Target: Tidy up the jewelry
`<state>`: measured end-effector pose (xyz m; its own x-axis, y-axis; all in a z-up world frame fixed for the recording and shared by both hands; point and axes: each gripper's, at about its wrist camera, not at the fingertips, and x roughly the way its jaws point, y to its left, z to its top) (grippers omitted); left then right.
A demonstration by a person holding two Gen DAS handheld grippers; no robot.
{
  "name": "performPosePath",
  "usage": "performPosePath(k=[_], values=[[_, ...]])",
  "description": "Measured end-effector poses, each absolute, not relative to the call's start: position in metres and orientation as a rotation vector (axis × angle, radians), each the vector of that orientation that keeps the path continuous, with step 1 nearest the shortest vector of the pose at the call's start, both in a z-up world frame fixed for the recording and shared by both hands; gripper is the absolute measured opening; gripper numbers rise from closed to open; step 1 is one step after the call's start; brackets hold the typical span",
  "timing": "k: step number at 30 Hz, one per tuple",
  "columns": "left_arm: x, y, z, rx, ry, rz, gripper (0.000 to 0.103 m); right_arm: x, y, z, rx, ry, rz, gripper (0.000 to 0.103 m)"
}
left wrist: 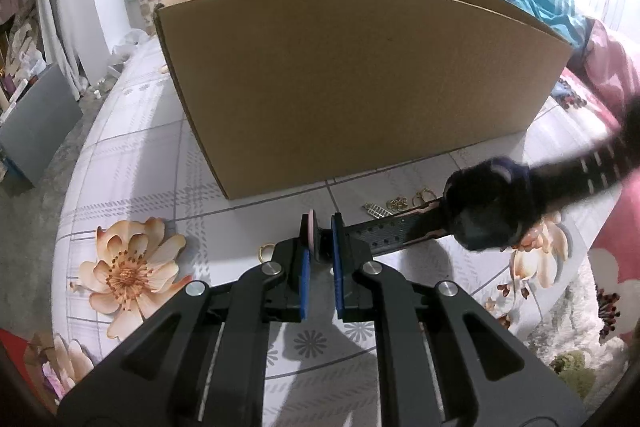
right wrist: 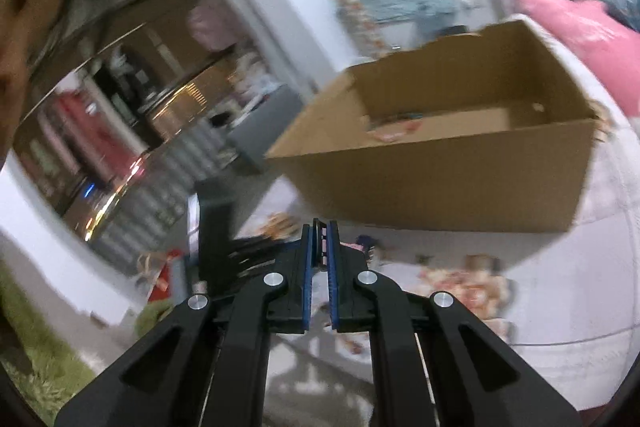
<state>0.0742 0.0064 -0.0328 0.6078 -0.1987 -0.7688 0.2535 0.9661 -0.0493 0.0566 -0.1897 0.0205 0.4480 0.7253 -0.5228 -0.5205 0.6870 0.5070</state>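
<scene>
Your left jaws clamp the pink buckle end of the black strap [left wrist: 384, 231], steadying it over the bed, while your right jaws pinch its far end so it can go into the cardboard box [left wrist: 360, 83] just beyond.

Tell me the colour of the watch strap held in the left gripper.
Black with rows of small holes; the watch strap shows best in the left wrist view.

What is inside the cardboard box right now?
The right wrist view looks into the cardboard box: a flat reddish and white item lies on its floor, too blurred to identify. The near wall hides the floor closest to the camera. The left wrist view shows only the outside.
</scene>
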Motion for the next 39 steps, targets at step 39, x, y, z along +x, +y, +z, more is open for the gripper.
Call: performPosePath(k=[39], values=[[0.056, 0.028, 0.004, -0.063, 0.771, -0.352, 0.038, 0.056, -0.236, -0.008, 0.551, 0.809, 0.826, 0.007]])
